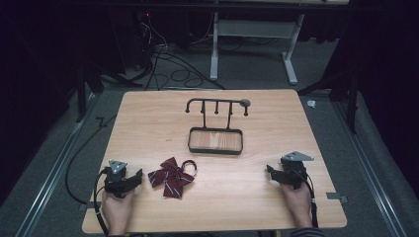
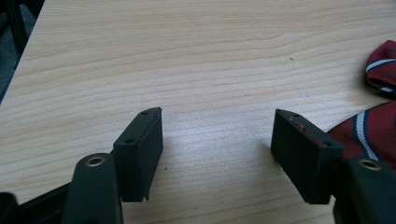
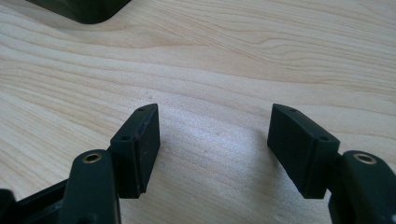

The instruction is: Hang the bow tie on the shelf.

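We are looking down on a wooden table (image 1: 148, 118), going from its left side to its right. Near the front left corner, we are seeing the left gripper (image 1: 129, 180) resting in the person's left hand (image 1: 117, 210), with its jaws standing wide apart and gripping nothing. In the left gripper view, bare wood is lying between the two jaws, and the striped red cloth is sitting just beside the right-hand jaw; we cannot tell whether they are touching. That cloth is a dark red bow tie (image 1: 170, 177) with pale stripes, lying flat just right of the left gripper. Farther back, near the middle, a black rack (image 1: 215, 123) with hooks is standing over its shallow tray. Near the front right, the right gripper (image 1: 274, 173) is sitting in the right hand (image 1: 296, 197), its jaws likewise spread wide over bare wood, holding nothing.
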